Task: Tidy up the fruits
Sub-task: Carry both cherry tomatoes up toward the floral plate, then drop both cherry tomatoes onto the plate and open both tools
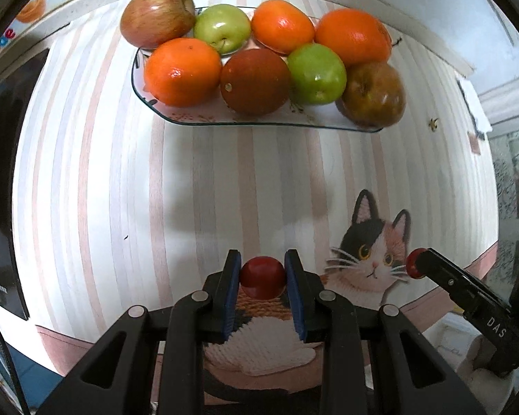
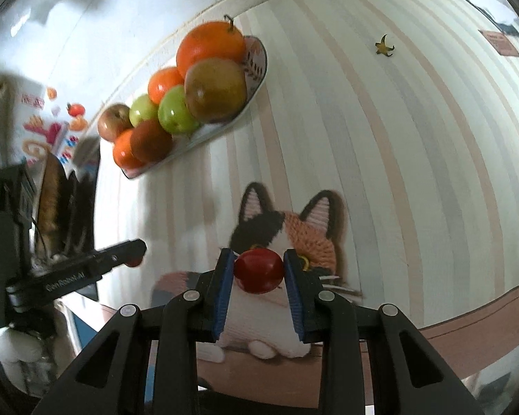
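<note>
Your left claw [image 1: 263, 276] and right claw [image 2: 258, 271] each pinch a small red fruit (bound, presumably, for the far plate [image 1: 245, 119]).

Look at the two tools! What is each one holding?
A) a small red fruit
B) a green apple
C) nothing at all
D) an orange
A: the left tool is shut on a small red fruit, and the right tool pinches another small red fruit, while the oranges and apples all sit on the plate.
</note>
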Motion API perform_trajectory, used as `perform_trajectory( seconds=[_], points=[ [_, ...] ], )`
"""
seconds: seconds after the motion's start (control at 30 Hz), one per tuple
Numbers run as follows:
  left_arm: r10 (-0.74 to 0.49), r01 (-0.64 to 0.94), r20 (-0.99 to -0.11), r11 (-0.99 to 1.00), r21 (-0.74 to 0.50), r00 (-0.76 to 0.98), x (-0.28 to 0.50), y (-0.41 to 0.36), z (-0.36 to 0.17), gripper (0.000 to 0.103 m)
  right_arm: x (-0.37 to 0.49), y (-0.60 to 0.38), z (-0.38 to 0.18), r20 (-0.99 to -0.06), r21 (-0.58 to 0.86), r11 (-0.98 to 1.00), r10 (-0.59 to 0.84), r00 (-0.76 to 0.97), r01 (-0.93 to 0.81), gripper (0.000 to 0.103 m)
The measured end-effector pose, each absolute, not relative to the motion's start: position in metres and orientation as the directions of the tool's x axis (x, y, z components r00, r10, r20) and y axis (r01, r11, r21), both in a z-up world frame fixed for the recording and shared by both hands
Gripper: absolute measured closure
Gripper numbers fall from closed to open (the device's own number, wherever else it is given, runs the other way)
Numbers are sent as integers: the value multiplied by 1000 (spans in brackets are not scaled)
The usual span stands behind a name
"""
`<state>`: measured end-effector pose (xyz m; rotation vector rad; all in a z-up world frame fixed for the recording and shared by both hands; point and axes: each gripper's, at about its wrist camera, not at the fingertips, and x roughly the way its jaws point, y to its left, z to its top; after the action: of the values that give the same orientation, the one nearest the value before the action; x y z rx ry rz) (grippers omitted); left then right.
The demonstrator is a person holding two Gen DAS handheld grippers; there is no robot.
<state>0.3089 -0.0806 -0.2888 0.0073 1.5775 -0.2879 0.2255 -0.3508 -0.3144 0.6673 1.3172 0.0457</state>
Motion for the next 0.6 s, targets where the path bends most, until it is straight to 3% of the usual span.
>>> perform_trajectory(
  seconds=[0.2,0.4,0.6],
  points=[
    [-252,139,-968,958,-251,-10,333,-78,-269,80,251,-347,-300,-843,520,799,422,333,304,71],
    [-396,-92,-918,913,-397,29,377,-37,-278,79,310,-321,-292,-783,593,766,476,401,249,71],
    [-396,-147,-916,904,-402,66,400,-19,-287,79,355,-296,-295,-797,559,806,456,397,196,71]
  ],
)
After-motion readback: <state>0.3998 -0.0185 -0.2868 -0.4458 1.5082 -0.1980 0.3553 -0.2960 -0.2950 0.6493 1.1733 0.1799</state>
